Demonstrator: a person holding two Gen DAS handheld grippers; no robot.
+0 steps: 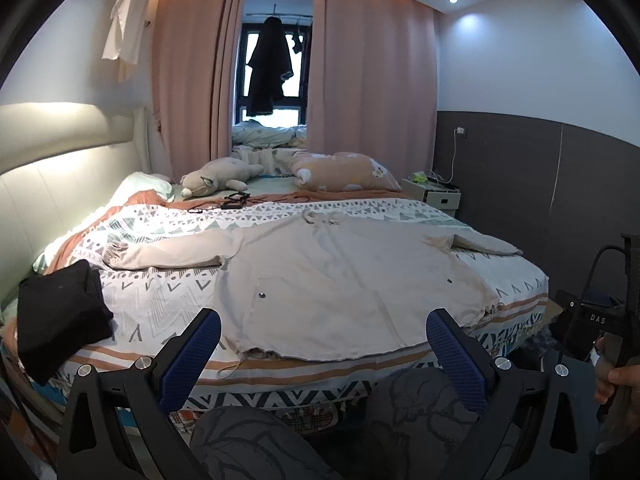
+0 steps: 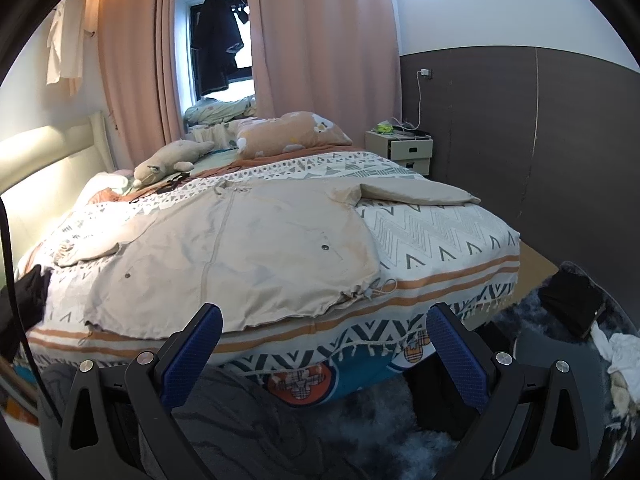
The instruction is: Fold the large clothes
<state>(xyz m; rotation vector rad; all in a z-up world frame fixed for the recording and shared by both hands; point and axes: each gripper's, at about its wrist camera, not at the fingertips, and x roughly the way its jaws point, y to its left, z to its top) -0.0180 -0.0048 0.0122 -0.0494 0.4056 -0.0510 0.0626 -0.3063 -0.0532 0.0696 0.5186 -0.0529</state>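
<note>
A large beige coat (image 1: 320,280) lies spread flat on the bed, back up, both sleeves out to the sides, hem at the near edge. It also shows in the right wrist view (image 2: 240,248). My left gripper (image 1: 324,340) is open and empty, held just short of the hem. My right gripper (image 2: 324,336) is open and empty, held before the bed's near edge, below the coat's right hem corner. The right gripper's body shows at the right edge of the left wrist view (image 1: 600,320).
A folded black garment (image 1: 60,312) lies on the bed's left near corner. A plush toy (image 1: 220,178), a pillow (image 1: 340,172) and dark cables (image 1: 236,202) lie at the far end. A nightstand (image 2: 400,148) stands on the right. Clothes (image 2: 576,304) lie on the floor rug.
</note>
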